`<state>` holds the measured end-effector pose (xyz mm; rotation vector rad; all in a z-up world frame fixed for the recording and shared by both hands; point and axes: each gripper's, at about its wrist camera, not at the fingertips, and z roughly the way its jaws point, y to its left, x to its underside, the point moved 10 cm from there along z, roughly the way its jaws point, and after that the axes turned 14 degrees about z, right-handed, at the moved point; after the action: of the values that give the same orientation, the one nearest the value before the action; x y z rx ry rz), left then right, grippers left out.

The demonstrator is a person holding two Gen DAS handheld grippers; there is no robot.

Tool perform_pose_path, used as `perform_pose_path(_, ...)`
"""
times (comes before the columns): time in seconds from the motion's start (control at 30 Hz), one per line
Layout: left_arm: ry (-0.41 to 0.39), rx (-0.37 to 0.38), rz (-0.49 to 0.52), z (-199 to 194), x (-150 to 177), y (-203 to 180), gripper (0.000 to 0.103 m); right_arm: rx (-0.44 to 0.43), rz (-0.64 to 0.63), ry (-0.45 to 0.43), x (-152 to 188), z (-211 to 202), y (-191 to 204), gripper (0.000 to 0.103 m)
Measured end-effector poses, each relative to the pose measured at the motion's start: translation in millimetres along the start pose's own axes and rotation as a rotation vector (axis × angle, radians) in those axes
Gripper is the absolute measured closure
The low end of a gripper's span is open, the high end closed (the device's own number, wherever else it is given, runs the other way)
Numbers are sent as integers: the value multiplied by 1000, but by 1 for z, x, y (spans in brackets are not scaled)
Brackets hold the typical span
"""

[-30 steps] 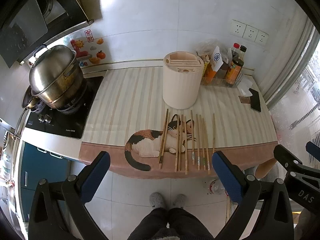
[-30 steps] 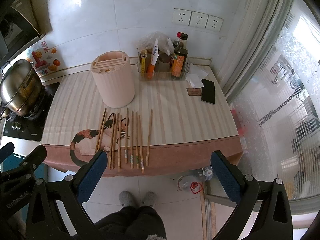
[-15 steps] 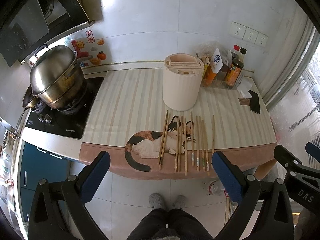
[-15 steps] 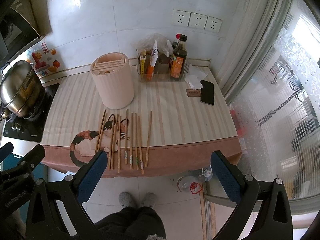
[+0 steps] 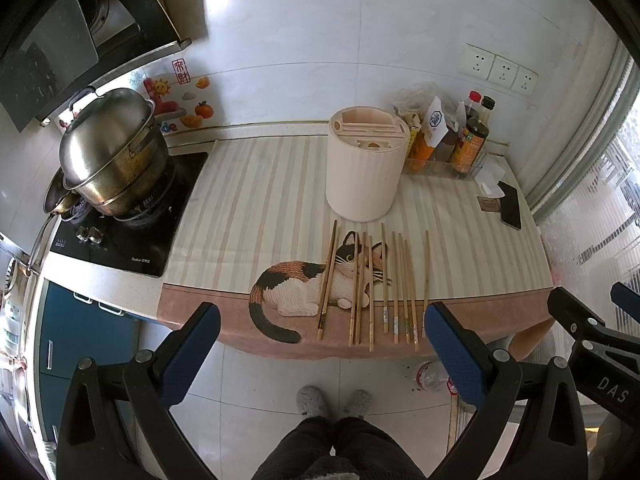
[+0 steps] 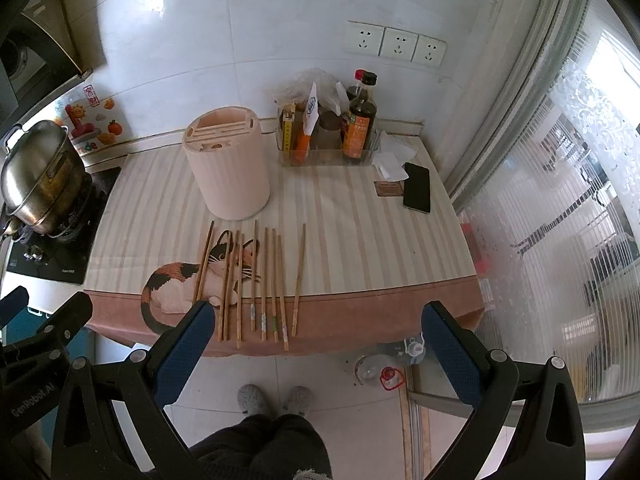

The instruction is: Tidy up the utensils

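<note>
Several wooden chopsticks [image 5: 372, 288] [image 6: 256, 280] lie side by side on a striped mat with a cat picture, their ends near the counter's front edge. Behind them stands a cream slotted utensil holder [image 5: 366, 164] [image 6: 226, 164], upright. My left gripper [image 5: 320, 340] hangs open above the floor in front of the counter, short of the chopsticks, with nothing between its blue pads. My right gripper [image 6: 314, 336] is open too, at the counter's front edge, empty. Each gripper shows at the edge of the other's view.
A steel pot [image 5: 112, 160] sits on the stove at the left. A tray of sauce bottles [image 6: 340, 136], a black phone [image 6: 417, 187] and a small card lie at the back right. A person's slippered feet [image 5: 334, 400] stand below; plastic bottles [image 6: 384, 364] lie on the floor.
Both grippers have drifted slightly back and up, so the counter sits a little lower in view. Nothing on the counter has moved.
</note>
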<state>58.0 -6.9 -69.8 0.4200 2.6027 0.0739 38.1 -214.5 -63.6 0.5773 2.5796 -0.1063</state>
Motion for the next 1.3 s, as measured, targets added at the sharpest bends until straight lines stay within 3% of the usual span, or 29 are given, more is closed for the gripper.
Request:
perform_pose_path(0.4,-27,13,6,10,-3,11,0,4,11,13,-7,4,17,0)
perform_pose_path(0.57,-62,-26,45,37,-24,28,0,25,62,9,-4,14,21,0)
perform_pose_path(0.7,-62,-45,46,74,-38,48,0,-28,144,7,-2,39,22,0)
perform_pose_path(0.77,-35,-41,38,101,-42,57,0,-71,188,21,-2,58,22,0)
perform_pose_path(0.93,71,-81,56,176,-35,68,0,6,197,62,2,119,14,0)
perform_pose_path(1.1,204,-75,87,249,-18,59,1,54,212,158,9,199,0,20)
perform_pose_path(1.17,271,-62,96,277,-9,53,7,58,207,208,14,226,-3,27)
perform_pose_path(1.3,388,34,83,324,8,36,52,42,193,304,21,279,-8,34)
